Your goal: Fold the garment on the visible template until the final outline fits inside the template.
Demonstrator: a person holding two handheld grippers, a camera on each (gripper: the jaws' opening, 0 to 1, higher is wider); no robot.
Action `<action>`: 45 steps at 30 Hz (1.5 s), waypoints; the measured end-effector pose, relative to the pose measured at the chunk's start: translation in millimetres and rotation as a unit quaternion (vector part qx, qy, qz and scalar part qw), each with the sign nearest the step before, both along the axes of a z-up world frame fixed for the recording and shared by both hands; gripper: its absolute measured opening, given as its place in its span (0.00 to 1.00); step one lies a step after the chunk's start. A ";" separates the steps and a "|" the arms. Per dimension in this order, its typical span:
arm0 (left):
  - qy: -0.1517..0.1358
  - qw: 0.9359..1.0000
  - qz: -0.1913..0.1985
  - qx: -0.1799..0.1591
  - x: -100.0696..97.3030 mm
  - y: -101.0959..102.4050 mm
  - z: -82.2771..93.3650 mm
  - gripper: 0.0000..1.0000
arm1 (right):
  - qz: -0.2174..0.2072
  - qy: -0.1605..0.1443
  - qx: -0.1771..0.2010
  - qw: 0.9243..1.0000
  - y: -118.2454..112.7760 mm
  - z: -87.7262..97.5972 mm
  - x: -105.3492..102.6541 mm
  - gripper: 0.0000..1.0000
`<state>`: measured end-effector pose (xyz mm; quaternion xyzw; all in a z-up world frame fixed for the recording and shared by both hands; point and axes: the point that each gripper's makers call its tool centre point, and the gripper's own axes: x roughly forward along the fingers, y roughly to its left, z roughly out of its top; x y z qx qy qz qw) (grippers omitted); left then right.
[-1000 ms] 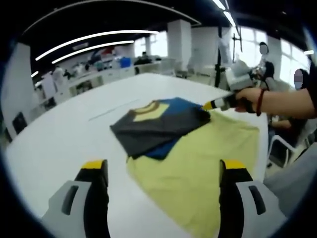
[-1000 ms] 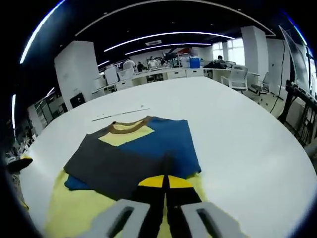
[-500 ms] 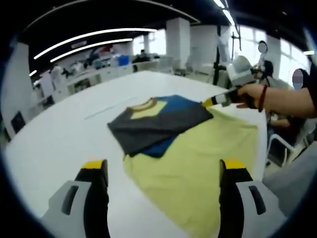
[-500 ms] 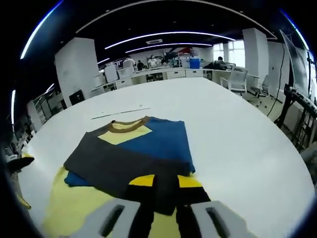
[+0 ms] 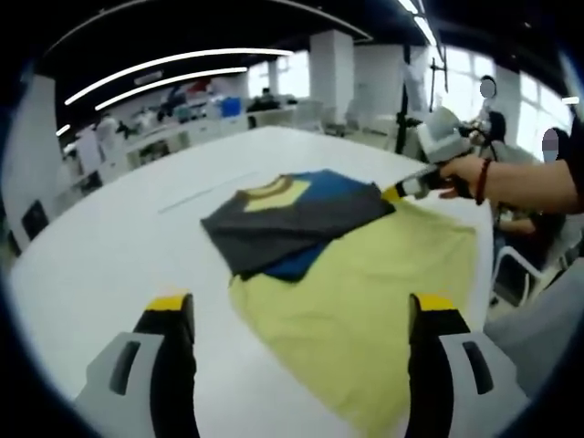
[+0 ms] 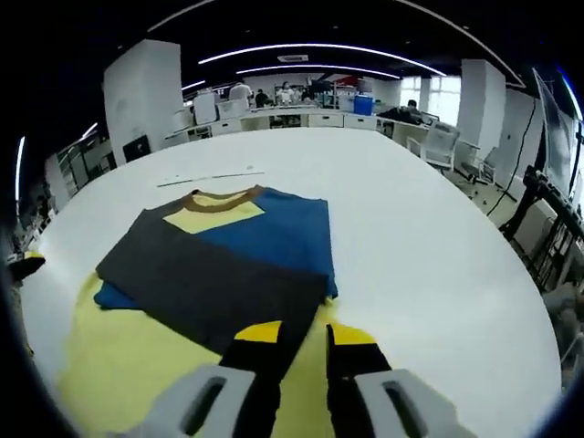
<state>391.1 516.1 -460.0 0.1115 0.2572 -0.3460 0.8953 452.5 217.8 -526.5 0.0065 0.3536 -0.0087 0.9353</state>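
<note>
Two hand-held grippers work a half-folded garment on the white tabletop. Left hand-held gripper hangs wide open, holding nothing. Right hand-held gripper stands slightly parted at the grey flap's corner, gripping nothing.

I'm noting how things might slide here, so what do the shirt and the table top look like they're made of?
The shirt looks like soft knit cloth, matte, in yellow, blue and dark grey panels with a ribbed brown collar; it lies limp and folds flat. The table top looks like hard, smooth white laminate or painted board with a faint sheen; which one can't be told.
</note>
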 end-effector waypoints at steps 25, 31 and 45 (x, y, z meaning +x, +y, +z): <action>0.004 1.000 0.023 -0.009 -9.6 10.9 3.9 0.99 | 0.164 0.000 0.057 0.985 35.9 32.0 -26.7 0.87; 0.006 1.000 0.019 0.005 -22.2 14.7 0.9 0.99 | 0.191 0.013 0.062 0.980 39.1 36.8 -44.1 0.93; 0.040 0.998 0.044 0.010 -50.5 26.9 -11.7 0.97 | 0.205 0.034 0.089 0.974 37.8 41.2 -92.7 0.99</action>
